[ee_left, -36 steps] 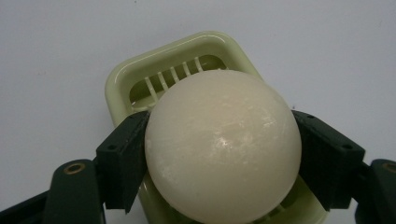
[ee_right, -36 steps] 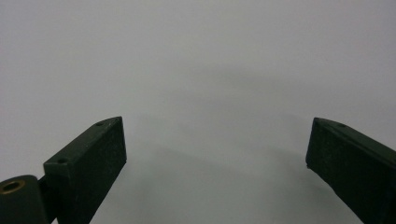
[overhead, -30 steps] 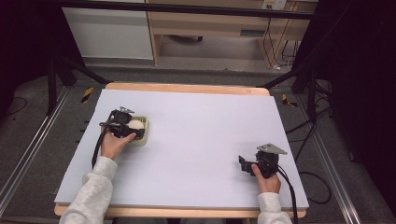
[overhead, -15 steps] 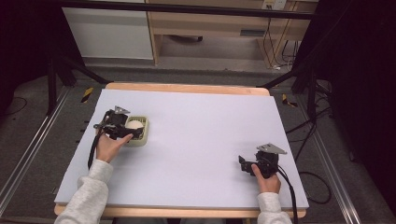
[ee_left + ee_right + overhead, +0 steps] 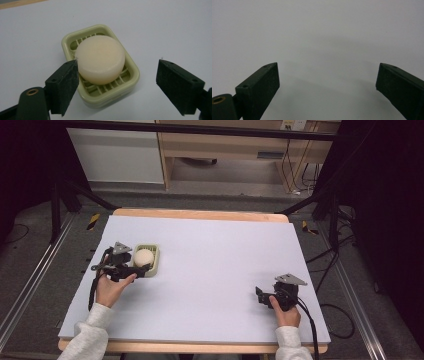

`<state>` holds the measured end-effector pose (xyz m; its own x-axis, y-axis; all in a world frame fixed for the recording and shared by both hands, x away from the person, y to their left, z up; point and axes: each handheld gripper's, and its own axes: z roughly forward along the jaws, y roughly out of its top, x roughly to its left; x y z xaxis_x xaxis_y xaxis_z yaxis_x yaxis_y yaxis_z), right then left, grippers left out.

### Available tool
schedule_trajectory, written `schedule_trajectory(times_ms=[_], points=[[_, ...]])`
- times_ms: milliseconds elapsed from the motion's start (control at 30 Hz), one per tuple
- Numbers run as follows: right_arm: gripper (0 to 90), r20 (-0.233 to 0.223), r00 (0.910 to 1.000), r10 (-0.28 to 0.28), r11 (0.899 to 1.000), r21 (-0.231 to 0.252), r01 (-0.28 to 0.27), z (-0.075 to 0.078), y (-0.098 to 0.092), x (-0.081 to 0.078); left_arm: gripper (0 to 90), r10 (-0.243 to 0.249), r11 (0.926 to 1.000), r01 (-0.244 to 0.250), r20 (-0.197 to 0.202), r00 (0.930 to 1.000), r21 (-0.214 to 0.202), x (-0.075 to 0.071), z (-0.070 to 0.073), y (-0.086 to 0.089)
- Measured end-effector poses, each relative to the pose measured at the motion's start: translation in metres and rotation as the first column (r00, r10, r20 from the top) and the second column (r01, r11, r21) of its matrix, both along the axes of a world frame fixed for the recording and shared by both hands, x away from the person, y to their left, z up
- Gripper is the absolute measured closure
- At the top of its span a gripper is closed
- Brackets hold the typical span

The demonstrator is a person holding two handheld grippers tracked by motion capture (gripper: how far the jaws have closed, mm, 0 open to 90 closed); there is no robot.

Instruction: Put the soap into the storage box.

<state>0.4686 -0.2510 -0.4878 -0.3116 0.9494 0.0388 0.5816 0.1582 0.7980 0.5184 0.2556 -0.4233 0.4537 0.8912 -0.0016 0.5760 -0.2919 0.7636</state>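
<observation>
A: High view: where does the round soap sit?

B: It lies in the green soap dish, near the left edge of the white table.

A: And the left tongs?

B: Spread wide, empty, just short of the dish, one jaw beside the soap.

A: The right tongs?

B: Also wide and empty, well apart from the dish, over bare table.
</observation>
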Motion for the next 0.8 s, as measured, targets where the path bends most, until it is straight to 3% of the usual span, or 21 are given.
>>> schedule_trajectory(times_ms=[500,800], points=[[5.3,0.008,1.0000,-0.004,1.000,-0.009,0.004,0.000,0.000,0.000,17.4,0.024,0.9994,-0.024,0.018,0.9995,-0.027,-0.038,-0.016,0.018],[5.3,0.010,1.0000,-0.002,1.000,-0.010,0.002,0.000,0.000,-0.001,16.6,0.043,0.9990,-0.043,0.002,0.9991,-0.014,-0.058,-0.034,0.033]])
